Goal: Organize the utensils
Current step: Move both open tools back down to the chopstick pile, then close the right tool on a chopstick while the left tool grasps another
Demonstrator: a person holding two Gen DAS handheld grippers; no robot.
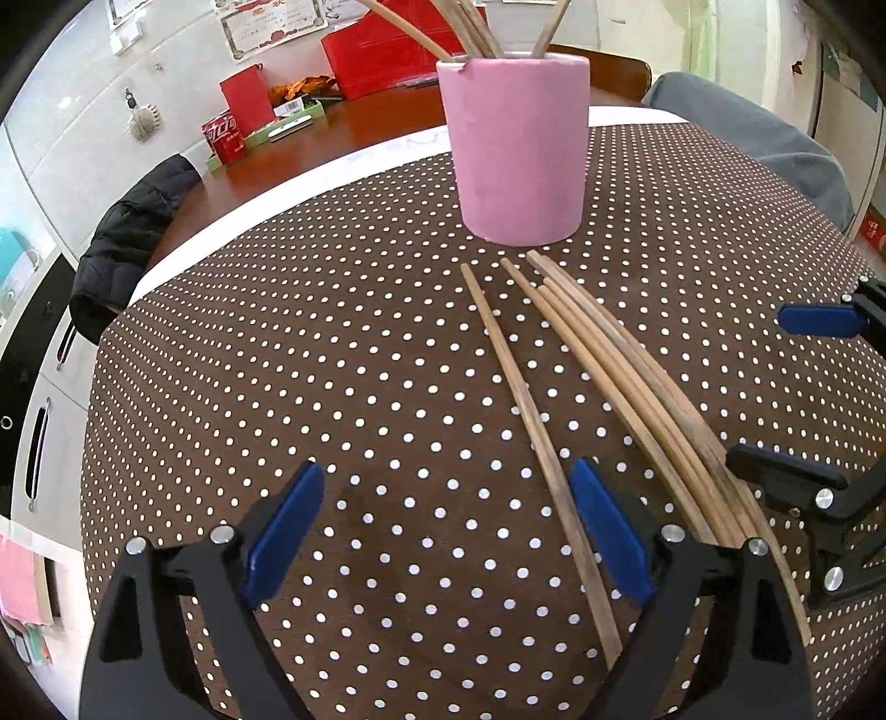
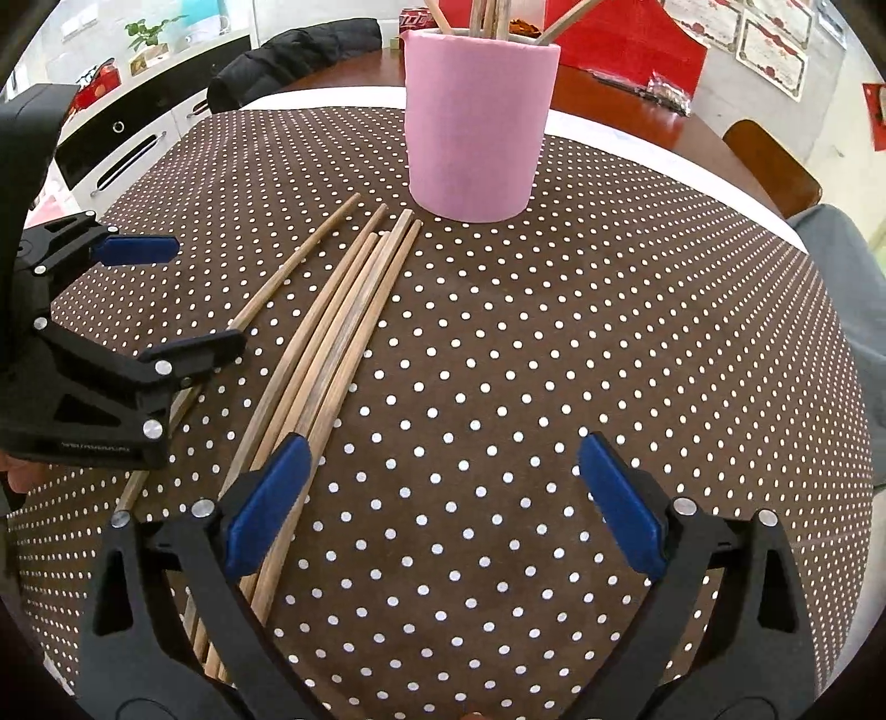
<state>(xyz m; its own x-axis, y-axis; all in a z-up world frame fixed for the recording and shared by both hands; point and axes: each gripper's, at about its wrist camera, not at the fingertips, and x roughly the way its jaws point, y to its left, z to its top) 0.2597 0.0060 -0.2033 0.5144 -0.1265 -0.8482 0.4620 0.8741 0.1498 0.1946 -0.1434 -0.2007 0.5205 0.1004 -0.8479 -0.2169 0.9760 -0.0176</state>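
A pink cup (image 1: 520,155) (image 2: 476,122) stands on the dotted cloth with several wooden chopsticks (image 1: 470,27) upright in it. In front of it lie a single chopstick (image 1: 509,376) (image 2: 299,255) and a bundle of several chopsticks (image 1: 626,365) (image 2: 343,332). My left gripper (image 1: 446,531) (image 2: 171,299) is open over the cloth. The single chopstick runs between its jaws close to the right pad (image 1: 609,531), and neither pad presses on it. My right gripper (image 2: 443,504) (image 1: 803,396) is open to the right of the bundle. The bundle passes under its left finger (image 2: 266,504).
A brown polka-dot cloth (image 1: 332,387) covers a wooden table. A black jacket (image 1: 127,243) hangs on a chair at the left. A red can (image 1: 221,135) and a red box (image 1: 382,55) sit at the back. A grey chair back (image 1: 764,144) stands on the right.
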